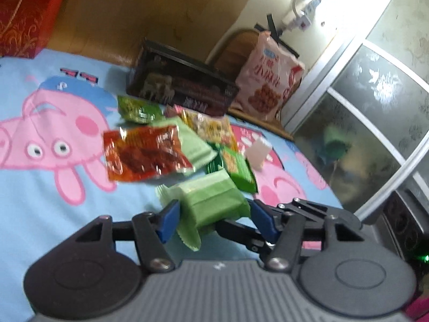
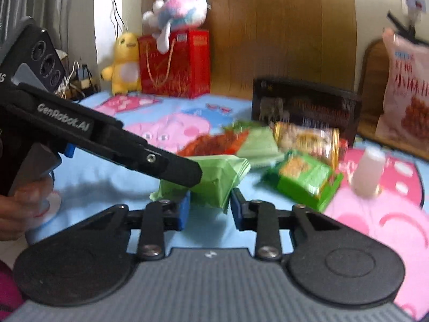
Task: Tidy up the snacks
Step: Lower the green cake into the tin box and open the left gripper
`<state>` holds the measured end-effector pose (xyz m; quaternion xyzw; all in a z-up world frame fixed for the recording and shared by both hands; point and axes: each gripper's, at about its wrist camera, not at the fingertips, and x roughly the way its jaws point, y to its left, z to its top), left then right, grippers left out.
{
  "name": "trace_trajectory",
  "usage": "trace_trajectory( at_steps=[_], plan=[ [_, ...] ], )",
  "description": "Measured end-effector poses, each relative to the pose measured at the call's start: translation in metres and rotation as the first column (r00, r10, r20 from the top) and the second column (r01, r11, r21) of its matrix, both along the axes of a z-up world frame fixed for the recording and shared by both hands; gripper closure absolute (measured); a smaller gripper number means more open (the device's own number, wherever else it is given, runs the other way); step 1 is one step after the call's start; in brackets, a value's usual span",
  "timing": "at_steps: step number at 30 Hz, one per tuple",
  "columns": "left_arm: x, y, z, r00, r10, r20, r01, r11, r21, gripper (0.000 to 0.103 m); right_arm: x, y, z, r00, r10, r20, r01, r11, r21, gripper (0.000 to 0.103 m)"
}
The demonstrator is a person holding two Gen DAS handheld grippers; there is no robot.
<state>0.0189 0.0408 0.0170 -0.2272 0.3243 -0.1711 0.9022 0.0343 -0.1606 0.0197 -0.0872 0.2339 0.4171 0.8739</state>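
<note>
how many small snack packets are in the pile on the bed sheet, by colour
pale green packets: 2 (one between the left gripper fingers, one in the pile)
bright green packets: 2 ()
red packet: 1
yellow packet: 1
total: 6

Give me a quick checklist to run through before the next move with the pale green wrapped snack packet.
1. Left gripper grip on the pale green wrapped snack packet: ok, it sits between both blue pads.
2. Right gripper free: cannot tell; its fingers flank the same packet's lower edge.
3. Dark rectangular box ready to receive: cannot tell, too blurred.
4. Small white upright bottle out of the way: ok, it stands apart to the side.
5. Pile sorted: not ok; the red foil packet and others lie loose on the cartoon-print blue sheet.
</note>
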Motion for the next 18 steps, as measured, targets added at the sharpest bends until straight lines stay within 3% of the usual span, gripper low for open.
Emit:
trace_trajectory(
  at_steps=[8, 15, 17, 18],
  plan=[
    [0.045, 0.005, 0.038, 0.995, 0.004, 0.097, -0.007, 1.0, 0.027, 0.045, 0.039, 0.015, 0.028, 0.99, -0.076, 0.117, 0.068, 0.995, 0.074, 0.068],
    [0.13, 0.004, 0.073, 0.979, 0.0, 0.204, -0.015, 0.997, 0.071, 0.043, 0.115, 0.034, 0.054, 0.967, -0.169, 0.192, 0.15, 0.983, 0.107, 0.068],
    [0.158, 0.003, 0.078, 0.975, 0.012, 0.22, -0.03, 0.996, 0.082, 0.042, 0.143, 0.041, 0.057, 0.963, -0.189, 0.194, 0.171, 0.979, 0.108, 0.065],
    [0.175, 0.003, 0.078, 0.974, 0.013, 0.225, -0.033, 0.996, 0.085, 0.042, 0.157, 0.046, 0.057, 0.962, -0.204, 0.182, 0.188, 0.977, 0.102, 0.058]
  ],
)
